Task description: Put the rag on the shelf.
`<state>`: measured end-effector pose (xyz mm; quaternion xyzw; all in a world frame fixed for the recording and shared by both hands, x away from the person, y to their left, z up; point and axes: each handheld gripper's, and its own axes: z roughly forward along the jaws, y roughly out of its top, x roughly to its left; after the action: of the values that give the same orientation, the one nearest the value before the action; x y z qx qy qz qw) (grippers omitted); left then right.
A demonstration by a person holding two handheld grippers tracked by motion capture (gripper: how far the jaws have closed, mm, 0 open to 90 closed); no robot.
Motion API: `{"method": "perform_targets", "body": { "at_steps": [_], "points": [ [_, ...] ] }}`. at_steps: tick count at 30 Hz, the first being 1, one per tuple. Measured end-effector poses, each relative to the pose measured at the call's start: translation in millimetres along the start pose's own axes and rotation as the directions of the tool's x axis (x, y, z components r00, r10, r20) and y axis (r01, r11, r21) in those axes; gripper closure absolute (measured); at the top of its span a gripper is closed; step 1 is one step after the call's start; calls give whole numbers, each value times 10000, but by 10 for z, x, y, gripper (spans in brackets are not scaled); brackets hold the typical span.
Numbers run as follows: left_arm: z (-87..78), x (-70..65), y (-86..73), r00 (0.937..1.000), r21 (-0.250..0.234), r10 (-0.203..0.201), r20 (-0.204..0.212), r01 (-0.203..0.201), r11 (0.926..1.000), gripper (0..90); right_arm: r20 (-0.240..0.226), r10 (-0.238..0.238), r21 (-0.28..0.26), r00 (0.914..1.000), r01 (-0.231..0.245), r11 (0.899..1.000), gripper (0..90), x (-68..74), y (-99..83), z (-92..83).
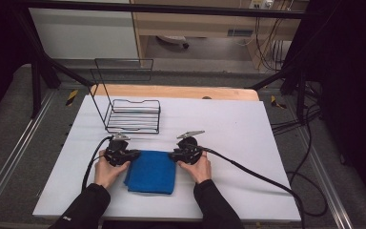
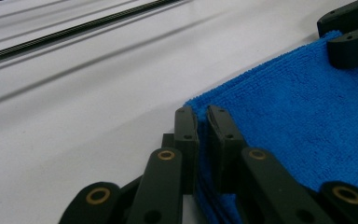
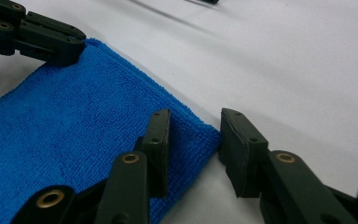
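A folded blue towel (image 1: 151,172) lies flat on the white table top (image 1: 228,129), near its front edge. My left gripper (image 1: 129,155) is at the towel's far left corner. In the left gripper view it (image 2: 203,116) is shut on the edge of the towel (image 2: 298,121), which sits pinched between the jaws. My right gripper (image 1: 175,155) is at the far right corner. In the right gripper view it (image 3: 193,126) stands open astride that corner of the towel (image 3: 74,121), one jaw over the cloth and one beside it. A hand holds each gripper.
A black wire rack (image 1: 133,114) with a tall back frame stands on the table behind the towel, slightly left. A cable (image 1: 257,176) trails from the right gripper across the table to the right. A wooden board edge (image 1: 171,90) runs along the table's far side.
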<state>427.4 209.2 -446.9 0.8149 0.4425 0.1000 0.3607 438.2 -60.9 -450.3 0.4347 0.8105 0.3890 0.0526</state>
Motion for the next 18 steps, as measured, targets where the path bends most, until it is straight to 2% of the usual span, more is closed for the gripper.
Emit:
{"method": "perform_targets", "body": {
  "at_steps": [8,14,18],
  "points": [
    [-2,12,-1,9999,-55,-127,83,128,9999,842,-452,497,214,9977,-487,9986,815,-8,8,14],
    [-18,46,-8,9982,-119,-482,347,486,9987,860,-463,463,69,9979,-460,9989,846,9,8,-10],
    [-72,46,0,9980,-311,-447,439,461,9985,864,-525,315,-125,9981,-322,9994,850,35,16,-63]
  ]
}}
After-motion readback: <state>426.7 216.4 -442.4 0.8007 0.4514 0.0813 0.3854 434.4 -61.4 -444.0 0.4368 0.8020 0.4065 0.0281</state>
